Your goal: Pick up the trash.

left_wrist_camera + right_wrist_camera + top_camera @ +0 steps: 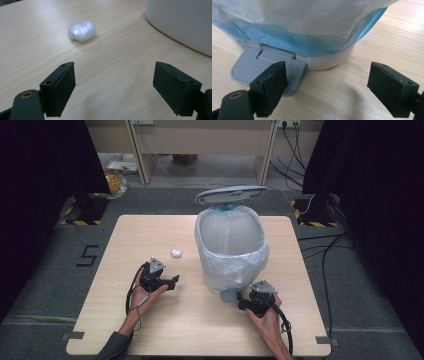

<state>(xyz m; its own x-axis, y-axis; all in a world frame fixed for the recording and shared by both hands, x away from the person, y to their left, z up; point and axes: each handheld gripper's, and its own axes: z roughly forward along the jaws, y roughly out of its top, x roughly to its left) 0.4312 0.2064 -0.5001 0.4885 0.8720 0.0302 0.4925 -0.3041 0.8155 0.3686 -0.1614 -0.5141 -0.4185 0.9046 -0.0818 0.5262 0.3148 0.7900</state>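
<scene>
Crumpled white wad (176,253) is lying on the bare desk (150,325), left of the pedal bin (231,250) and nearer the far edge than my left tongs (172,281). From the high view I am seeing the bin's lid (231,194) standing raised and its white liner folded over the rim; the left gripper view is giving me the wad (81,30) close up, shiny and wrinkled, ahead of the jaws and toward their left side, well short of contact, with both jaws spread wide and nothing between them. The right gripper view is showing me the grey ribbed pedal (265,68) at the bin's base, where the left jaw of my right tongs (242,301) is sitting over its near edge, jaws released and holding nothing.
</scene>
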